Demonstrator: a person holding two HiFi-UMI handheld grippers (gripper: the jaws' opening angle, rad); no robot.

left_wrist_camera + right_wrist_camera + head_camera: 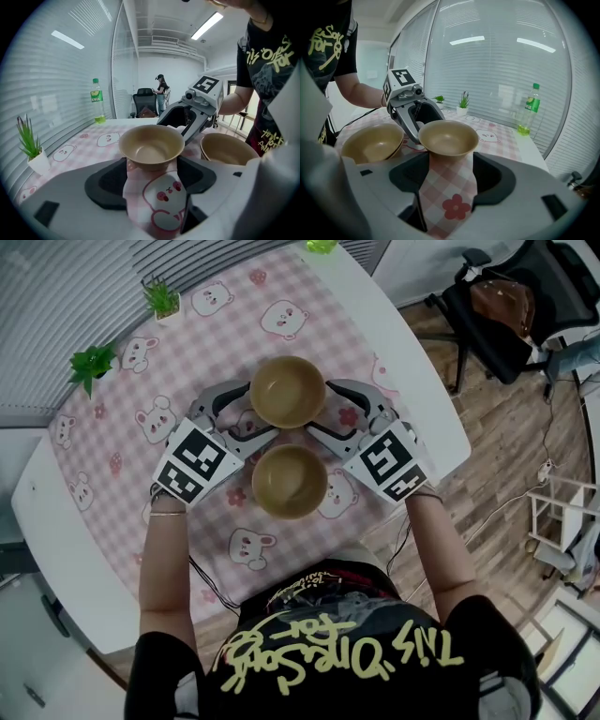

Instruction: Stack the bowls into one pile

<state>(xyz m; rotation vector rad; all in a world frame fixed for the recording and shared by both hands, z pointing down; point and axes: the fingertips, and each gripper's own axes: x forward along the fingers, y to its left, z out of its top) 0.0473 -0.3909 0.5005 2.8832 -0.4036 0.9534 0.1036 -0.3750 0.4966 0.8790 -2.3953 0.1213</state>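
Pink gingham cloth (202,343) printed with bear faces and small flowers covers the white table beside the blinds, and two tan bowls stand upright on it. The far bowl (288,391) is the one being addressed. The near bowl (290,481) stands just on the person's side of it, close but apart. The left gripper (246,416) is at the far bowl's left and the right gripper (330,413) at its right. Each has its fingers spread wide, with the bowl's foot at the mouth of the jaws and no pad pressing on it. Both bowls look smooth, matt and round, with walls that taper to a narrow base, probably light plastic. I'd judge that taper to be the hazard: hard pads squeezing a slick sloping wall could make the far bowl skid or tip. With both grippers crowding the far bowl, one could nudge the near bowl or ruck the cloth.
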